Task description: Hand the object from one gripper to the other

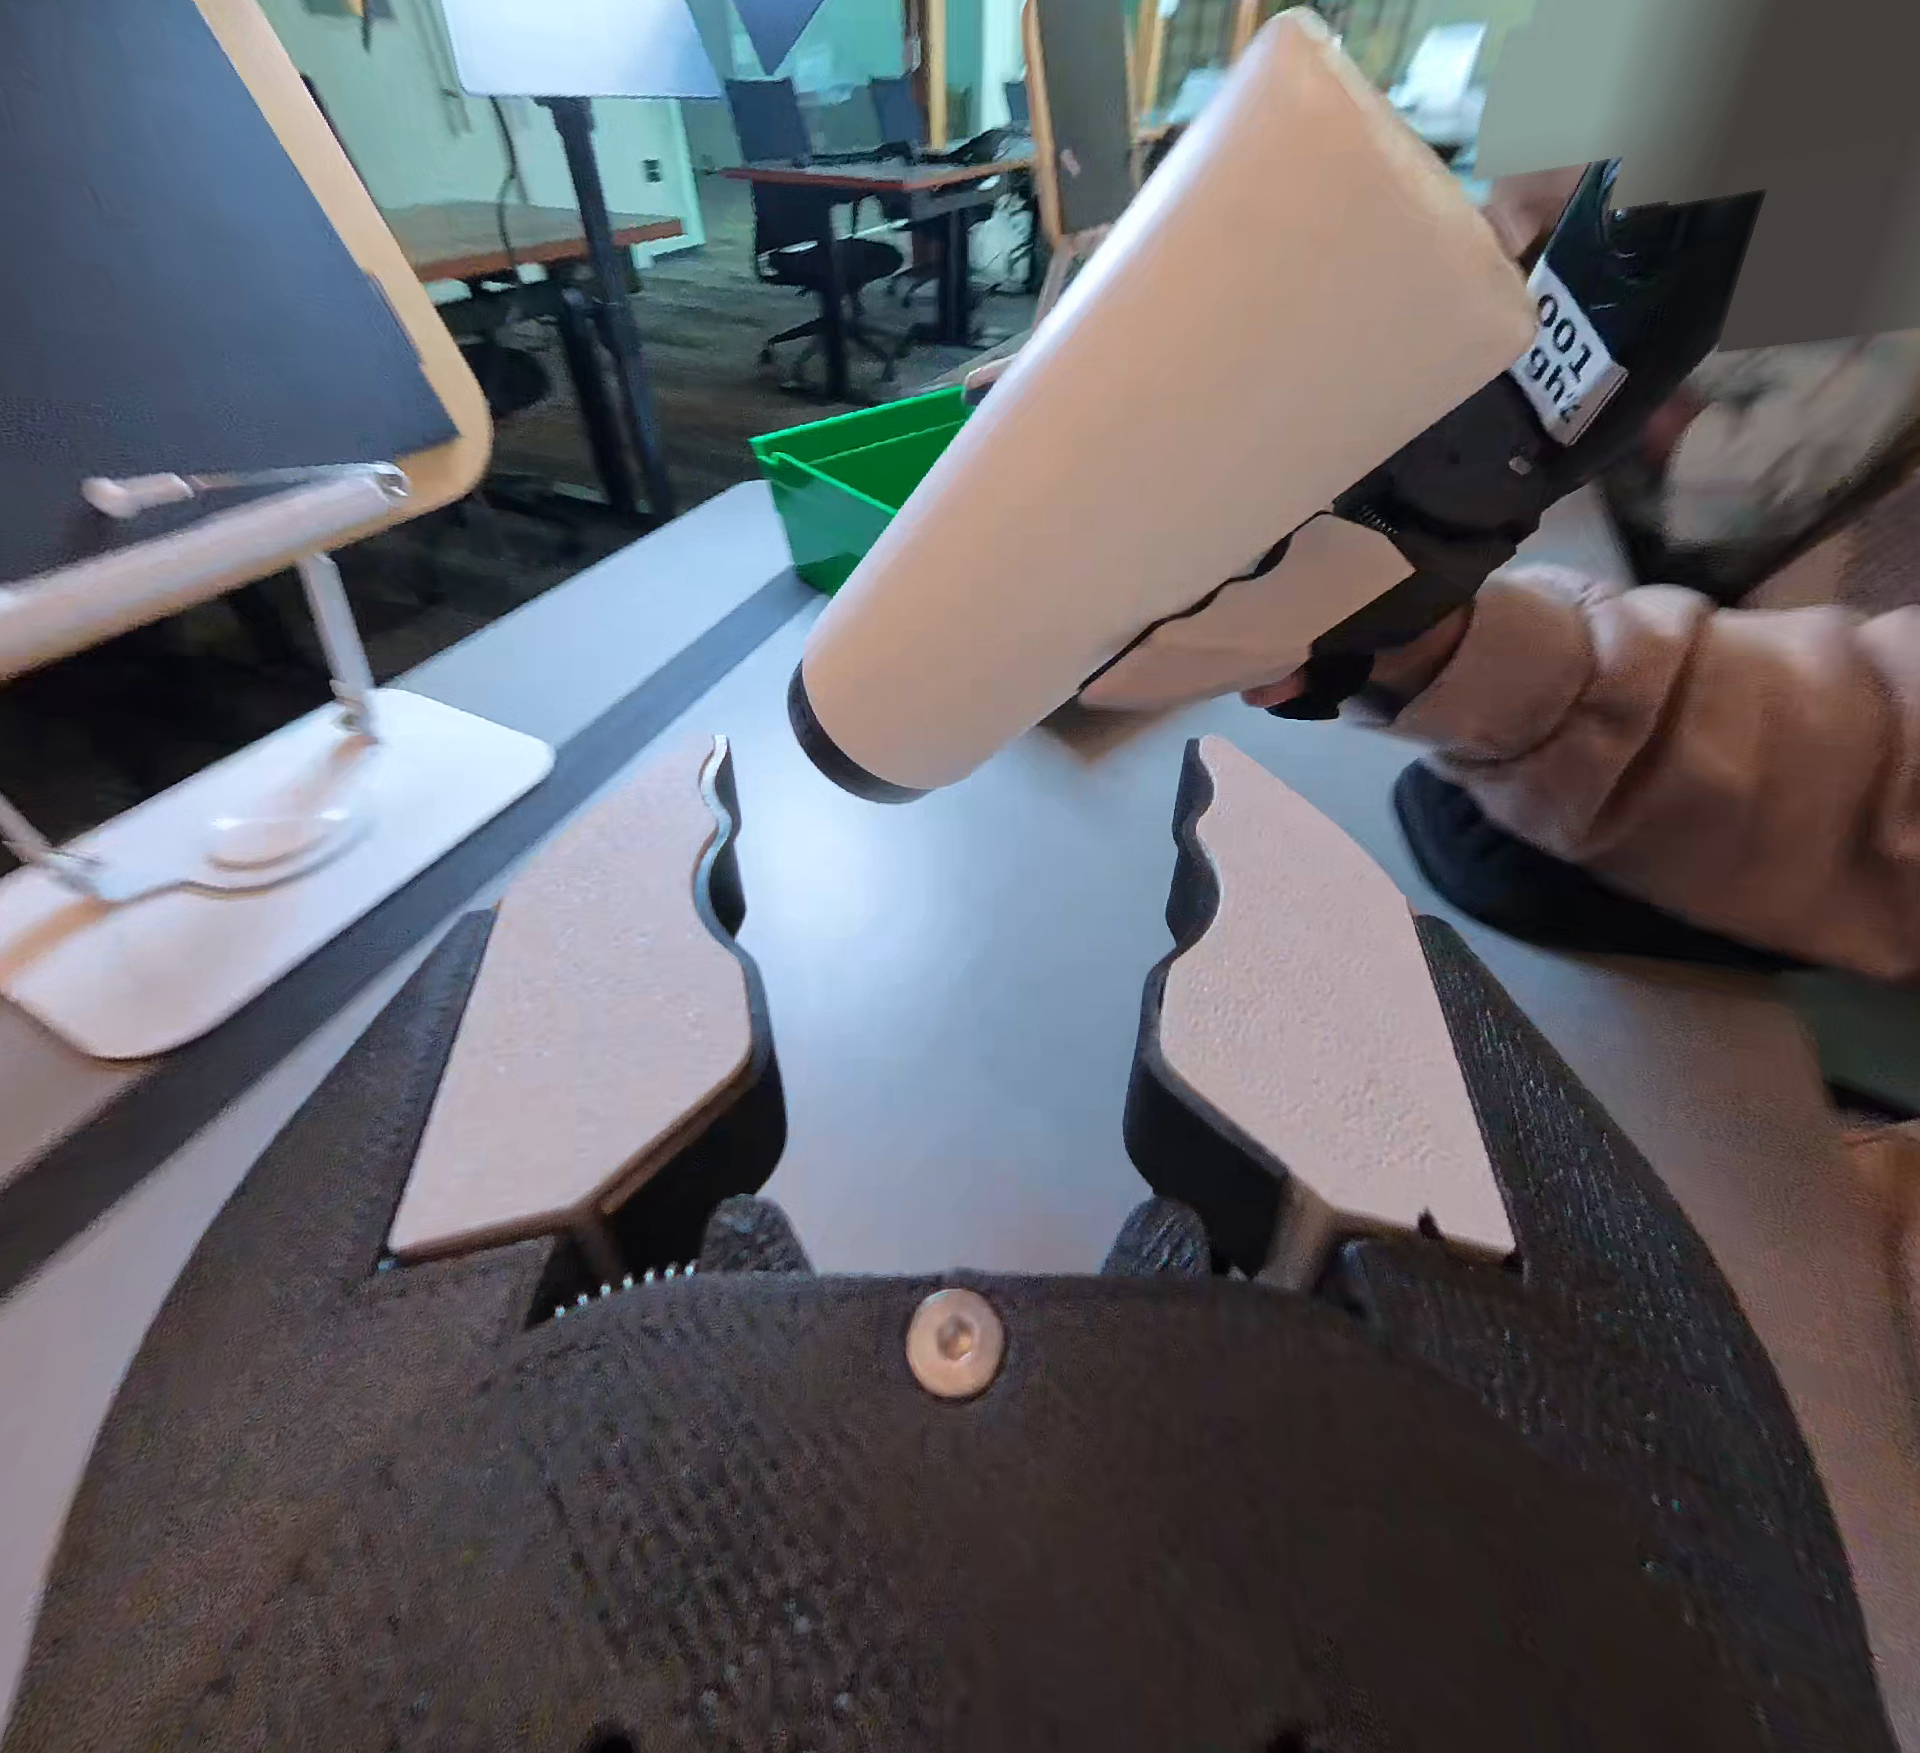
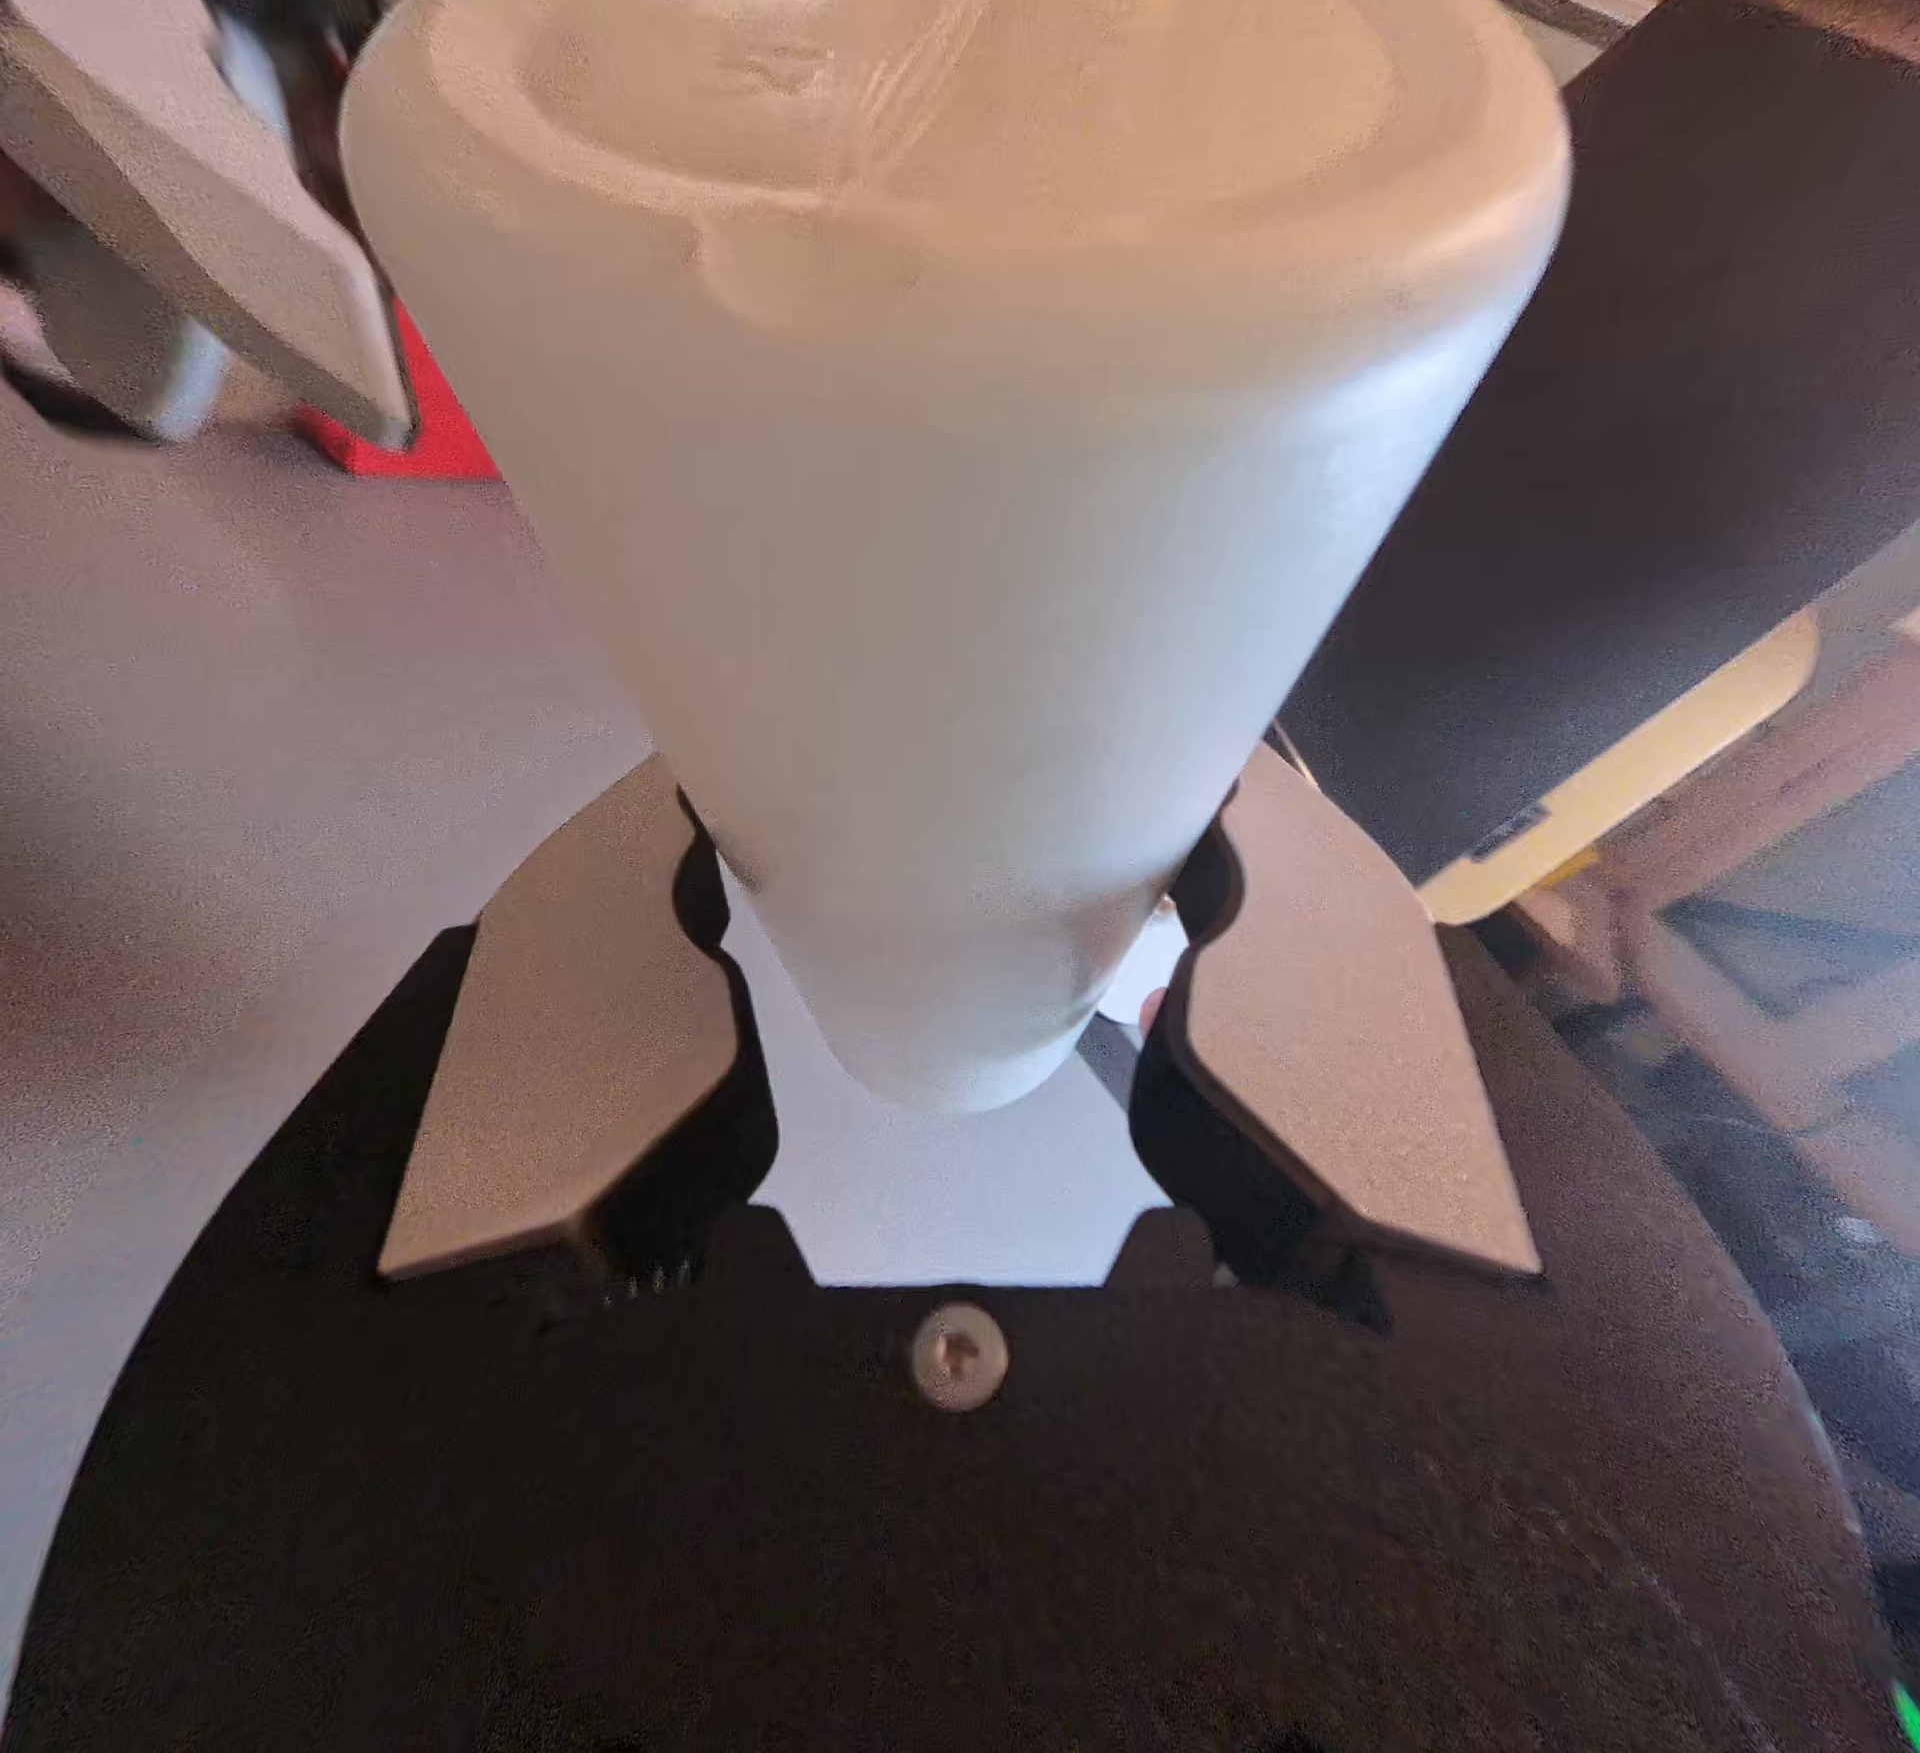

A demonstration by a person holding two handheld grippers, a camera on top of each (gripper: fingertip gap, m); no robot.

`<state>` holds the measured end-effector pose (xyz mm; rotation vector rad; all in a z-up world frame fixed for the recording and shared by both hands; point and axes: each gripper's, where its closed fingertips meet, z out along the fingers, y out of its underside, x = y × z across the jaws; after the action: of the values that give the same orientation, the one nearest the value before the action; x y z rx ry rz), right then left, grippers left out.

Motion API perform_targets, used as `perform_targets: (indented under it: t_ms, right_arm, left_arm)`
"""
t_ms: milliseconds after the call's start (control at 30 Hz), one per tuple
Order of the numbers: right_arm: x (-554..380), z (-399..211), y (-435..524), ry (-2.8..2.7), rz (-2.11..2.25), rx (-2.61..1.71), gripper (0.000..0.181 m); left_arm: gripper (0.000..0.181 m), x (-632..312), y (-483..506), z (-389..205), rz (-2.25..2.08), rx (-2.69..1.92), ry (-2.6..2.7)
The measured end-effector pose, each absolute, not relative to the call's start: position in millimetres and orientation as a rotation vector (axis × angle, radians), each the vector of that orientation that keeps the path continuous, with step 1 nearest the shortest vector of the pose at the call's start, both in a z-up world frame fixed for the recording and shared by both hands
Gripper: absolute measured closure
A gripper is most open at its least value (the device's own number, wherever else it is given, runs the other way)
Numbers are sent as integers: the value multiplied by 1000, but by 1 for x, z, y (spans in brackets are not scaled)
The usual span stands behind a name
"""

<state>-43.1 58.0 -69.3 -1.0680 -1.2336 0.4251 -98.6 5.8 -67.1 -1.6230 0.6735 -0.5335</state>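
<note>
A white plastic bottle [image 1: 1164, 415] with a black cap [image 1: 831, 747] hangs tilted over the grey table, cap end down. My right gripper [image 1: 1226, 623] is shut on its side from the right. My left gripper [image 1: 956, 768] is open and empty, and its fingertips sit just below and on either side of the cap end without touching it. In the right wrist view the bottle [image 2: 935, 456] fills the middle, with its wide base away from the camera. My right gripper [image 2: 961, 794] clamps it between both fingers. The cap is hidden there.
A tablet on a white stand [image 1: 239, 830] is at the left on the grey table [image 1: 935, 1028]. A green bin [image 1: 842, 498] sits at the table's far edge. A person's sleeve [image 1: 1662, 747] reaches in from the right. A black panel [image 2: 1662, 456] stands at the right.
</note>
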Motion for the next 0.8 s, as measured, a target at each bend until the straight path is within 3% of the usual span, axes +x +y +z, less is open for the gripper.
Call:
perform_targets:
  t_ms: [267, 467, 800]
  right_arm:
    - [-63, -139, 79, -1488, -327, -850, 94]
    - [-68, -157, 78, -1561, -326, -872, 94]
    - [-67, -156, 67, -1575, -269, -863, 94]
  left_arm:
    - [96, -75, -8, -92, 157, -1723, 988]
    - [91, -71, 0, -136, 353, -1769, 1130]
    - [91, -65, 8, -136, 436, -1502, 1220]
